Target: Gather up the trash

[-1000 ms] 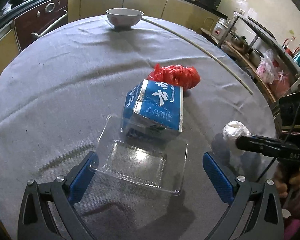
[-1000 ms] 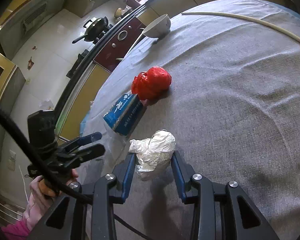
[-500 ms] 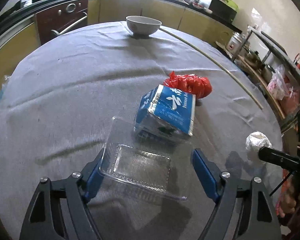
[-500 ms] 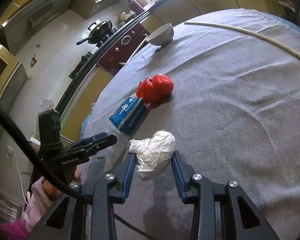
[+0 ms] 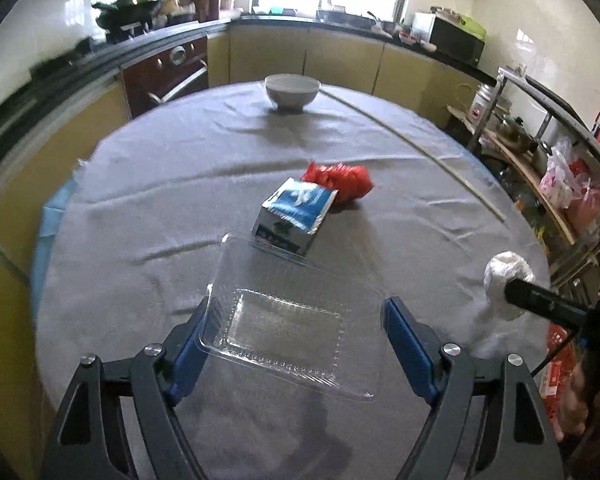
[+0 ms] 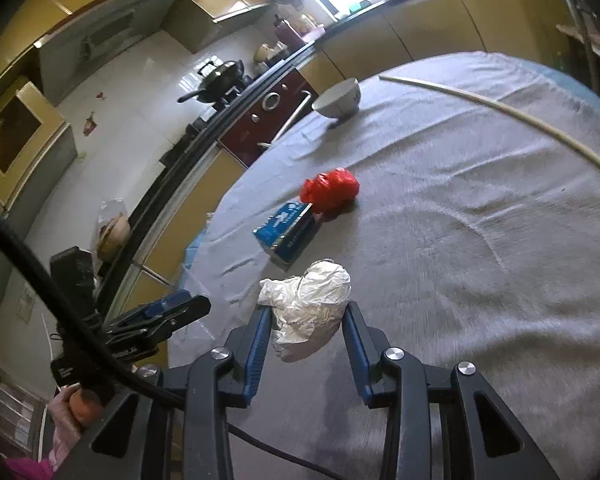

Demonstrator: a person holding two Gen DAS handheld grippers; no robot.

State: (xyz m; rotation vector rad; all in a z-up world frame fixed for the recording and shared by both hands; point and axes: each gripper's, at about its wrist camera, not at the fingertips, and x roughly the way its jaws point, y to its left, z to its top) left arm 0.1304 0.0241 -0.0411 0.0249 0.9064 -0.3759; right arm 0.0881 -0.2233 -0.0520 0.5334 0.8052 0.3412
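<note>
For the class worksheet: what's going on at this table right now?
A person is clearing trash with two handheld grippers. The left gripper holds a clear plastic tray; the right gripper is shut on a crumpled white wad. A blue carton and red bag lie on the grey tablecloth.

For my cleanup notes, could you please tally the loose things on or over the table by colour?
Clear: 1, tray
White: 2, wad, bowl
Blue: 1, carton
Red: 1, bag
Pale: 1, stick
Total: 6
</note>
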